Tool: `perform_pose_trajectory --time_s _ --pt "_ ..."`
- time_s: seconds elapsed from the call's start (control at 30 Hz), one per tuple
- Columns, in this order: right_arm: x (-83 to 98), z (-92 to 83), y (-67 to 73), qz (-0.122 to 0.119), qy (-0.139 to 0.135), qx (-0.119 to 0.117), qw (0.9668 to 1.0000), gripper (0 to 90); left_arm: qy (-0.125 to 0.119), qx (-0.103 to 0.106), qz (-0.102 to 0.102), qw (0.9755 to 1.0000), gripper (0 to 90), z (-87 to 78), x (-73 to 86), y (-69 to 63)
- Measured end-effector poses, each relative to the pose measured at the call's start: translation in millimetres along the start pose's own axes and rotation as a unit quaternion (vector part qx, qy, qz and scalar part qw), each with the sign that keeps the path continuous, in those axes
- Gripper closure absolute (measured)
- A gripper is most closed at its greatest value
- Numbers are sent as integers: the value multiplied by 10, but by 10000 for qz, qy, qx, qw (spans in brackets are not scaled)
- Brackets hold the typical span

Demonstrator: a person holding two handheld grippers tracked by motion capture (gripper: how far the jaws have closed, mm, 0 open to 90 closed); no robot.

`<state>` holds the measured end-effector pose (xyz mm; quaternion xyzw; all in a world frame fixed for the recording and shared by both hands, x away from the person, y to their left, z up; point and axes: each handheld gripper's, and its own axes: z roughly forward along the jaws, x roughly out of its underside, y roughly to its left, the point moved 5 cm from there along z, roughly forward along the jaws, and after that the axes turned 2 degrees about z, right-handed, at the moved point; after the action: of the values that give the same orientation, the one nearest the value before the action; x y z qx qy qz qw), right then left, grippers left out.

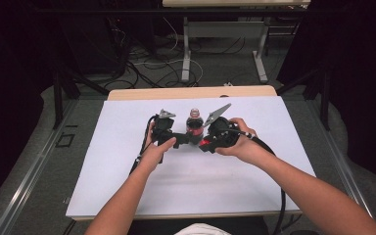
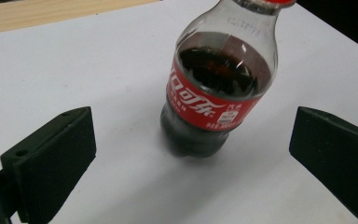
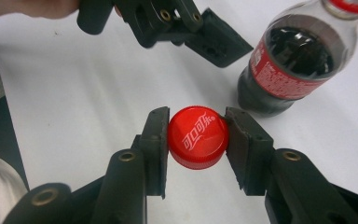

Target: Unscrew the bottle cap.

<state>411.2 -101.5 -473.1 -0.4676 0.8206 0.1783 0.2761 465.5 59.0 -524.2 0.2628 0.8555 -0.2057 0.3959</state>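
Observation:
A small cola bottle (image 1: 194, 122) with a red label stands upright on the white sheet, half full of dark drink. In the left gripper view the bottle (image 2: 214, 102) stands just ahead of my left gripper (image 2: 191, 140), whose jaws are wide open on either side without touching it. My right gripper (image 3: 198, 137) is shut on a red bottle cap (image 3: 198, 136), held by its sides just above the sheet. The bottle (image 3: 289, 65) stands beyond it to the right, and one left gripper finger (image 3: 214, 42) is at the top. From above, the left gripper (image 1: 178, 139) and right gripper (image 1: 204, 144) flank the bottle.
The white sheet (image 1: 127, 186) covers the table, with a wooden edge (image 1: 191, 92) at the far side. Beyond it stand another table's metal legs (image 1: 186, 54) and loose cables (image 1: 147, 68) on the floor. Both forearms come in from the bottom.

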Motion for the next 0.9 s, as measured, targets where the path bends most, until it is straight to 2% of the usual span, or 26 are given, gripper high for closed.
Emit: perform_pose_trajectory --time_s 0.07,0.1,0.17,0.2,0.3,0.43,0.6,0.67,0.8,0.9 --pt "25 31 14 -30 63 -67 10000 612 -61 13 -152 9999 7 -30 14 15" --pt "36 50 20 -38 63 -71 9999 612 -21 14 -108 9999 7 -58 22 37" --pt "57 92 24 -80 73 -58 9999 612 -75 3 -243 9997 7 -99 32 41" --pt "67 107 35 -65 79 -56 9999 612 -72 -11 -220 9997 7 -126 39 51" --pt "93 143 55 2 47 -40 10000 611 -75 -54 -323 9994 7 -196 70 50" --pt "133 201 57 -83 76 -60 9999 612 -184 -26 -368 9991 6 -286 107 47" --pt "182 274 81 -18 43 -100 9999 612 -205 6 -337 9992 7 -385 155 42" --pt "203 292 95 -4 133 -79 9999 612 -185 15 -316 9993 7 -412 169 35" --pt "203 328 132 52 40 -104 9999 612 -238 41 -292 9993 7 -480 174 41" --pt "237 396 147 6 48 -122 9999 612 -324 52 -426 9986 7 -535 157 51"
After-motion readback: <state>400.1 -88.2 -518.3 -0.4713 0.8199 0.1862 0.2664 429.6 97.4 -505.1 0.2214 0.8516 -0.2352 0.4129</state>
